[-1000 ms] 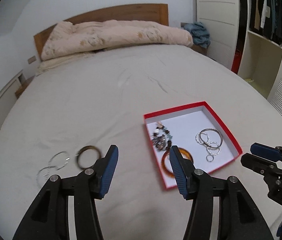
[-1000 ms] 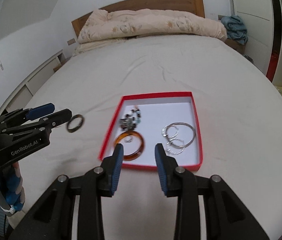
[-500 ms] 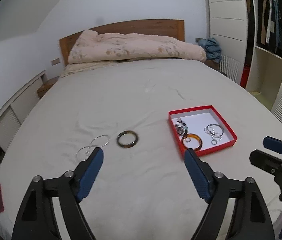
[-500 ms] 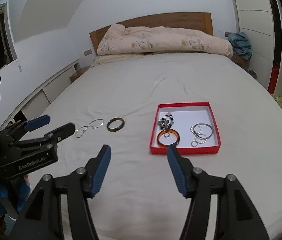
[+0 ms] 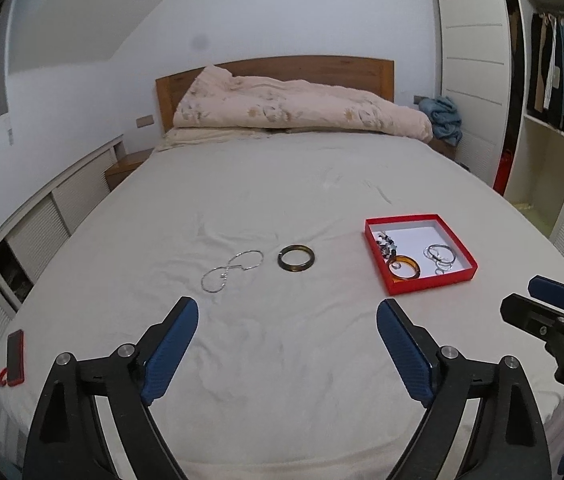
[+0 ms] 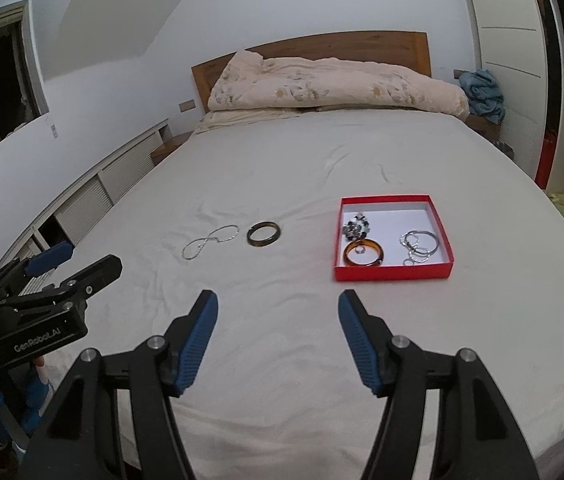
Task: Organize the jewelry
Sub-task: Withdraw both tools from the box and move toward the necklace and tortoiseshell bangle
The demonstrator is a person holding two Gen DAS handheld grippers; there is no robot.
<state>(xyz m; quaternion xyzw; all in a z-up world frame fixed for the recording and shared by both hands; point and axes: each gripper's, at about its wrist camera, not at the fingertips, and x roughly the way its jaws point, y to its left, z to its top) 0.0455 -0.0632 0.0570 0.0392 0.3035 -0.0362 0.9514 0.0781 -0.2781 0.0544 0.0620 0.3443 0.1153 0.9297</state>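
Both hand-held grippers, left point(image 5: 286, 338) and right point(image 6: 277, 328), hang wide open and empty over a wrinkled bed sheet point(image 5: 282, 360). At mid-frame lie a thin silver chain point(image 5: 231, 265) and dark bangle point(image 5: 296, 257); right, a red cardboard box point(image 5: 430, 283) holds an amber bangle point(image 5: 404, 267), beads and wire hoops, too tangled to count.

This is a home bedroom: a large bed point(image 5: 282, 208) with wooden headboard point(image 6: 322, 50), a rolled duvet point(image 5: 302, 106), and an open wardrobe point(image 5: 554, 80) with hanging clothes.
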